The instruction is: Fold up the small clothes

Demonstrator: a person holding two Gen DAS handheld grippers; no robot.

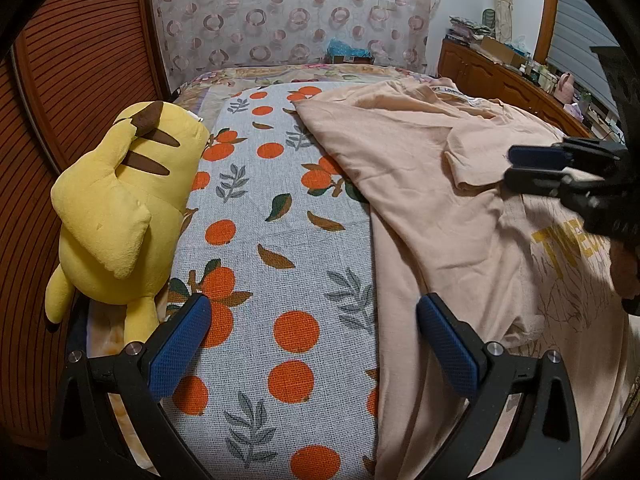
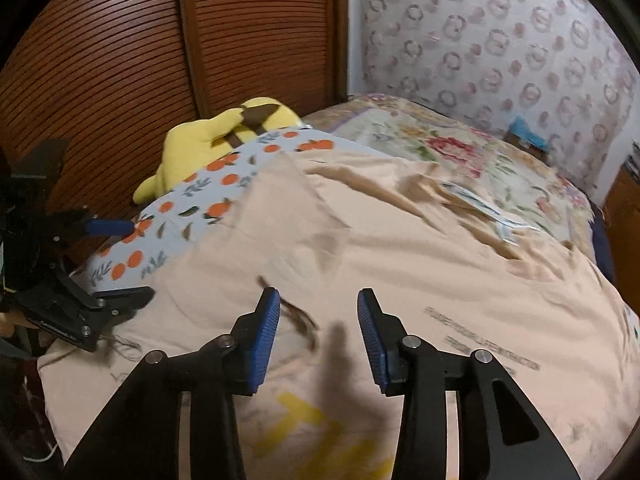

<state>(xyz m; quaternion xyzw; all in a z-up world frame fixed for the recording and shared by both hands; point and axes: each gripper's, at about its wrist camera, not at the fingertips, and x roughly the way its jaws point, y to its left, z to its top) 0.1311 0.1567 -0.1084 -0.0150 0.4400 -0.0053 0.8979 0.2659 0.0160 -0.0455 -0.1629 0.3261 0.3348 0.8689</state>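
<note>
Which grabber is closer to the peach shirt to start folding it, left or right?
Right. The right gripper hangs open directly over the peach shirt. The left gripper, also open, sits over the orange-print cloth at the shirt's edge.

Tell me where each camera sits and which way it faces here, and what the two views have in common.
Left wrist: on the left gripper, facing the headboard over the orange-print cloth; its open fingers show, the right gripper at right.
Right wrist: on the right gripper, low over the peach T-shirt, facing the wooden wardrobe; its open fingers show, the left gripper at left.
Shared: T-shirt, cloth, yellow plush.
</note>
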